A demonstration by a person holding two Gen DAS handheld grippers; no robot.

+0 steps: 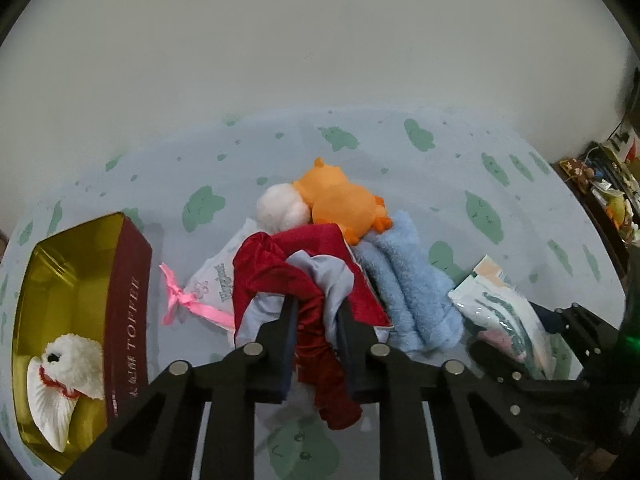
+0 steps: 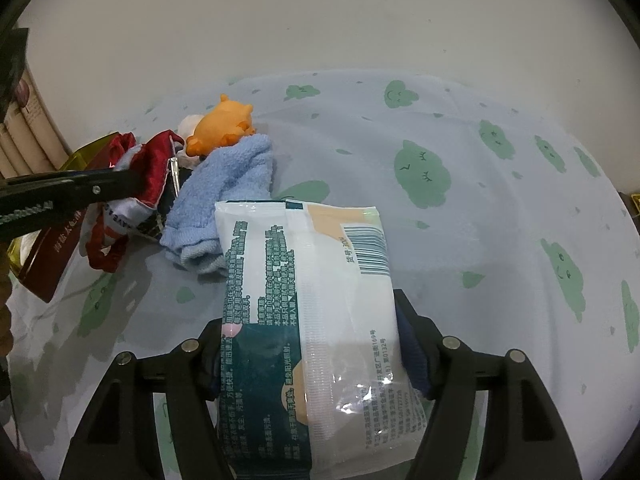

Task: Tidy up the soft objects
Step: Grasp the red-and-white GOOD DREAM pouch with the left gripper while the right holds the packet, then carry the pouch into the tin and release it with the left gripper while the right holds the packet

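My left gripper (image 1: 319,320) is shut on a red satin cloth with grey lining (image 1: 280,272), which bunches up between the fingers and hangs below them. In the right wrist view the same cloth (image 2: 154,168) shows in the left gripper (image 2: 138,184) at the far left. My right gripper (image 2: 312,344) is shut on a white and teal wipes pack (image 2: 304,280), one pad on each long side. An orange plush toy (image 1: 340,204) and a white fluffy ball (image 1: 280,208) lie behind the cloth. A folded light-blue towel (image 1: 408,288) lies just to its right.
A red box with a gold inside (image 1: 128,280) stands at the left and holds a white plush (image 1: 68,364). A small white packet with a pink ribbon (image 1: 188,300) lies beside it. Everything rests on a blue sheet with green clouds (image 2: 480,200). A cluttered shelf (image 1: 600,188) is at the right.
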